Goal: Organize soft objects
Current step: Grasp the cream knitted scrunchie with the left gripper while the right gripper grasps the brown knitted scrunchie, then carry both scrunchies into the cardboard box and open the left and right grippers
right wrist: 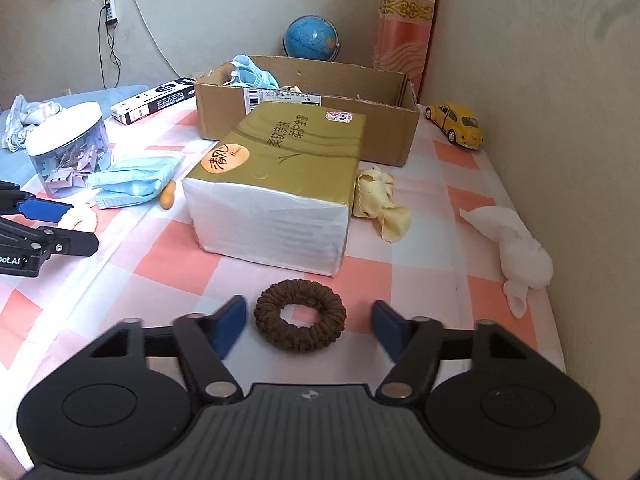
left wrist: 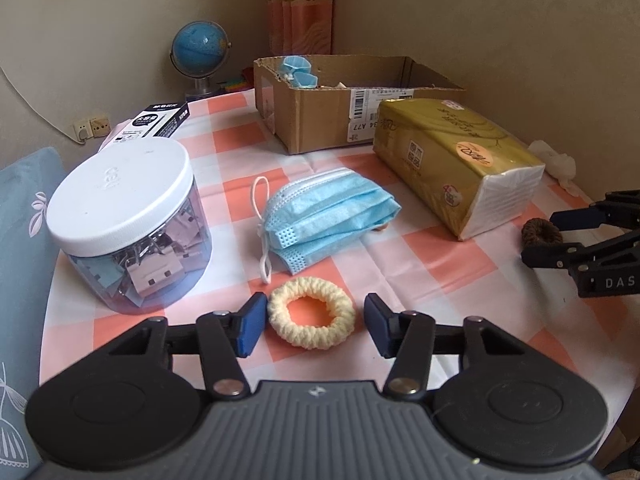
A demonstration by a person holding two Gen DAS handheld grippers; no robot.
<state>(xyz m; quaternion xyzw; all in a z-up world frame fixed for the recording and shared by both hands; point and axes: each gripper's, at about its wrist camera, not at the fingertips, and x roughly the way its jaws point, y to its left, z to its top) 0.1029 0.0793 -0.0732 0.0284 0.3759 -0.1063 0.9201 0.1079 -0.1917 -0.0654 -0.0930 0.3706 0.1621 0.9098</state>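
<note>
Cream scrunchie [left wrist: 311, 312] flat on checked surface [left wrist: 432, 256], bracketed by left gripper [left wrist: 316, 322], blue fingers [left wrist: 252, 322] spread wide, one pad almost touching the ring, nothing gripped. Brown scrunchie [right wrist: 300, 314] likewise framed by right gripper [right wrist: 306, 326], fingers [right wrist: 386, 326] apart, not yet closed. Probably lined up this way so each ring gets pinched across its width. Beyond: blue face masks [left wrist: 328, 216] heaped mid-surface, gold tissue pack [right wrist: 276, 184] just beside, yellow cloth [right wrist: 380, 204] and white cloth [right wrist: 508, 244] further right. Open cardboard box [right wrist: 308, 120] at back, one mask already inside, likely the collecting spot. Clip jar [left wrist: 128, 224] and toy car [right wrist: 456, 122] hard, presumably left out.
</note>
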